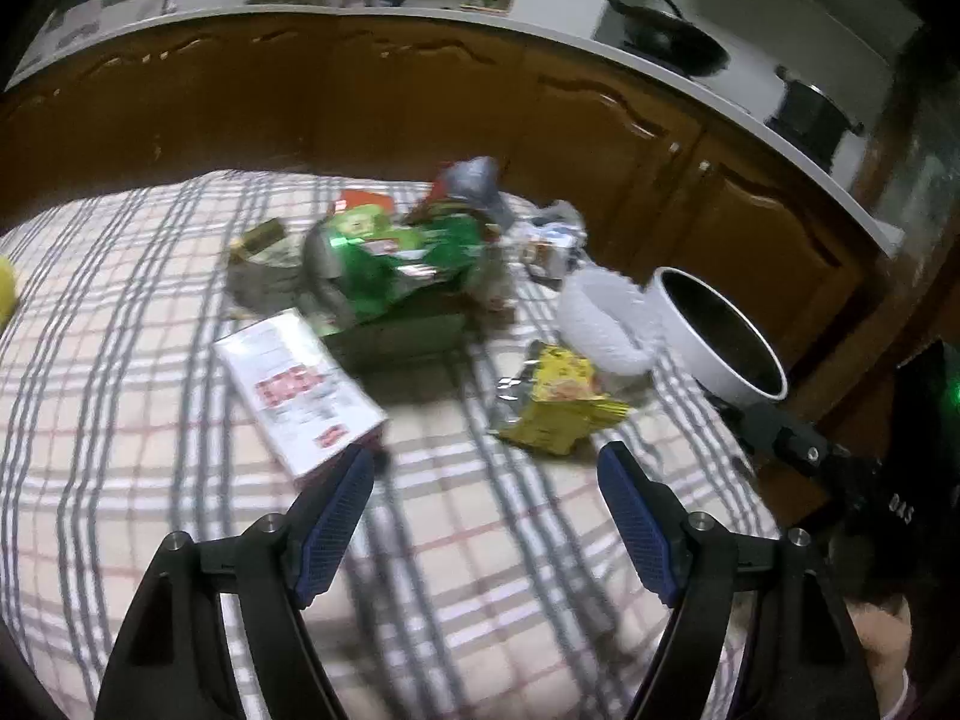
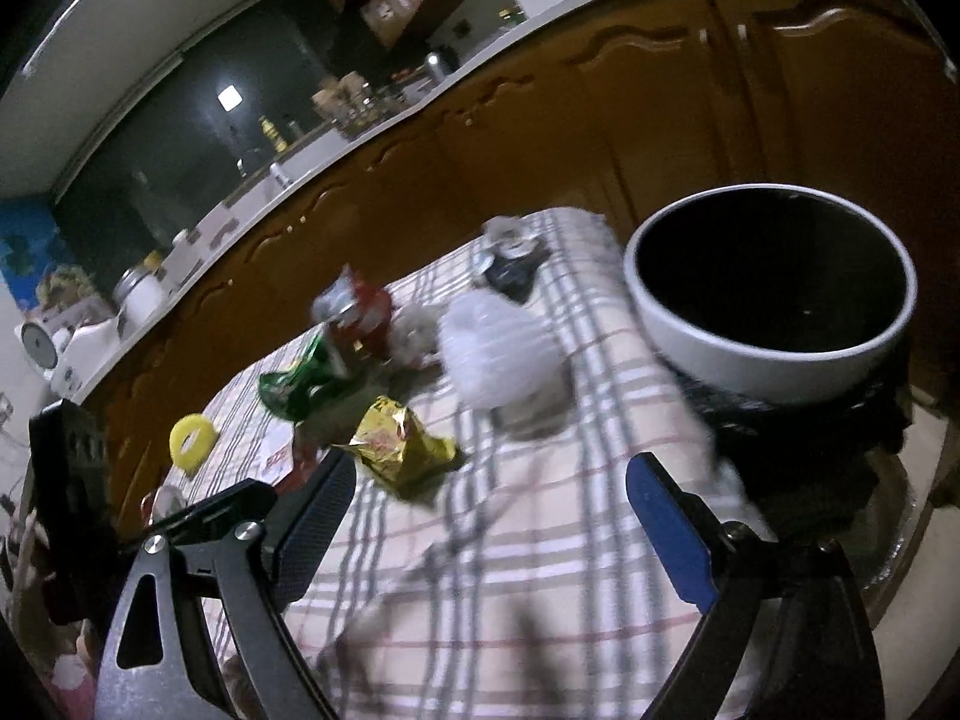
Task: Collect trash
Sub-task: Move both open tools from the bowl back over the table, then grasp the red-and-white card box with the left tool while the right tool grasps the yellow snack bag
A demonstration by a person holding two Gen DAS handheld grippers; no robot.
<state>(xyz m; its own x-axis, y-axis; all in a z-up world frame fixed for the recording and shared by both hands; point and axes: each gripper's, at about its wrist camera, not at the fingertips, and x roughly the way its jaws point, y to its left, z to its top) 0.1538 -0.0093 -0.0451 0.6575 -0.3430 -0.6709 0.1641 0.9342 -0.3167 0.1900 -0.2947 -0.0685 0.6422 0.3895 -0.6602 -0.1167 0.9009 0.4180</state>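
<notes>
Trash lies in a heap on a plaid tablecloth (image 1: 180, 480). In the left wrist view I see a green snack bag (image 1: 396, 264), a white carton with red print (image 1: 300, 390), a crumpled yellow wrapper (image 1: 558, 402), a white plastic wad (image 1: 600, 318) and a red and silver wrapper (image 1: 468, 186). My left gripper (image 1: 486, 456) is open and empty, just short of the carton and the yellow wrapper. My right gripper (image 2: 492, 468) also stands wide open with nothing between its pads. The yellow wrapper (image 2: 402, 444) lies just beyond its left finger. The green bag (image 2: 300, 384) lies farther back.
A white pot with a dark inside (image 2: 774, 300) stands at the table's right edge, on something black. A yellow ring (image 2: 189, 441) lies at the left. Brown cabinet doors (image 1: 420, 102) run close behind the table, under a white counter with a wok (image 1: 672, 30).
</notes>
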